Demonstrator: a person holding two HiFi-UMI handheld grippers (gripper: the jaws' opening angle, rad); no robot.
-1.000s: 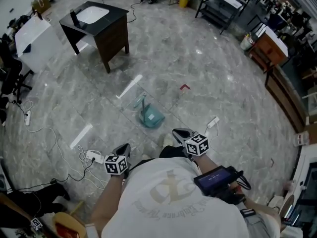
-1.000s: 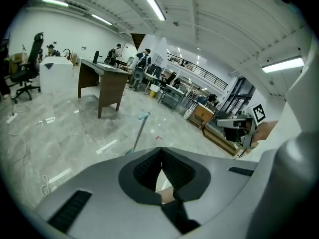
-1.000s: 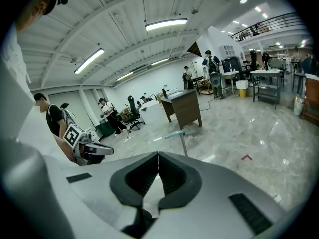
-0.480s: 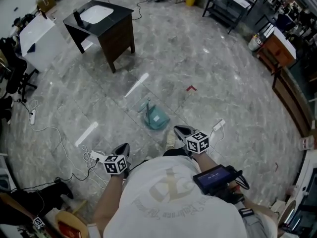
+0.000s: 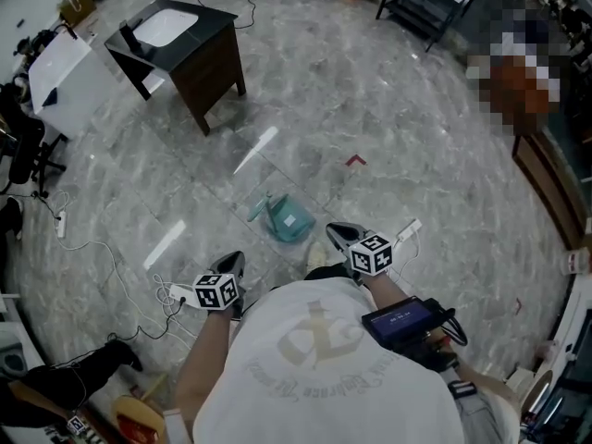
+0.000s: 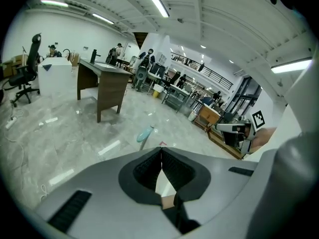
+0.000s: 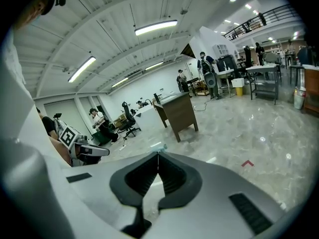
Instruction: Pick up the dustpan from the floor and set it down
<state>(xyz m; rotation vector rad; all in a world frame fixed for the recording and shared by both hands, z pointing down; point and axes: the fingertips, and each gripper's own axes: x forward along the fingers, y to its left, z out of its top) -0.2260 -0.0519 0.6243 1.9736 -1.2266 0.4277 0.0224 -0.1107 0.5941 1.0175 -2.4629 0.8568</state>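
Meeting tip to tip, the jaws of the left gripper [image 6: 161, 151] are together with nothing between them. The jaws of the right gripper [image 7: 158, 156] are also together and empty. Both grippers are held low in front of the person, each pointing forward and down toward the grey marble floor [image 5: 388, 109]. The teal dustpan [image 5: 285, 218] lies on that floor just beyond the two grippers. It is nearer the right one, touches neither, and its handle points left. A small red tape mark [image 5: 356, 161] sits farther off to the right of the dustpan. A white power strip [image 5: 176, 293] with its cable lies on the near left, beside the left gripper. A dark wooden table [image 5: 180, 40] with a white top stands at the far left.
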